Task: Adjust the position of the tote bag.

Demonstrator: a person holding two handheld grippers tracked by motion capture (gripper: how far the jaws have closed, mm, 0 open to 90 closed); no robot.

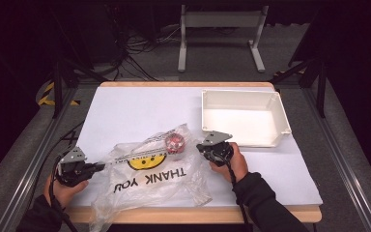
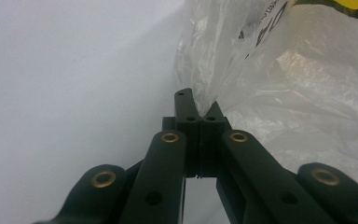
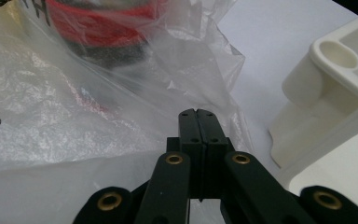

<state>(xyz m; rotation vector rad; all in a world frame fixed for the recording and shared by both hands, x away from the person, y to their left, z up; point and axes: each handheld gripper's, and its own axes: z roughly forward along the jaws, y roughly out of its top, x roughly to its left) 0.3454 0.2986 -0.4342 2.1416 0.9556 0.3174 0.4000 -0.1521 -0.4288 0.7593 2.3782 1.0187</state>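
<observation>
A clear plastic bag [image 1: 147, 181] printed with "THANK YOU" and a yellow smiley lies crumpled at the table's front middle. Inside it, near its far right corner, sits a red round object [image 1: 175, 143], seen close through the film as the red object [image 3: 98, 23]. My left gripper [image 1: 98, 167] is shut on the bag's left edge, which stretches taut from its tips. In the left gripper view, the film of the bag [image 2: 279, 93] bunches at the closed left gripper [image 2: 200, 103]. My right gripper [image 1: 201, 147] is shut at the bag's right edge, and the film of the bag [image 3: 74, 116] gathers around the right gripper [image 3: 198, 112].
A white rectangular tray [image 1: 244, 117] stands at the back right, with its corner [image 3: 326, 79] just right of my right gripper. The white table surface [image 1: 125, 106] extends behind the bag. A metal stand is on the floor beyond the table.
</observation>
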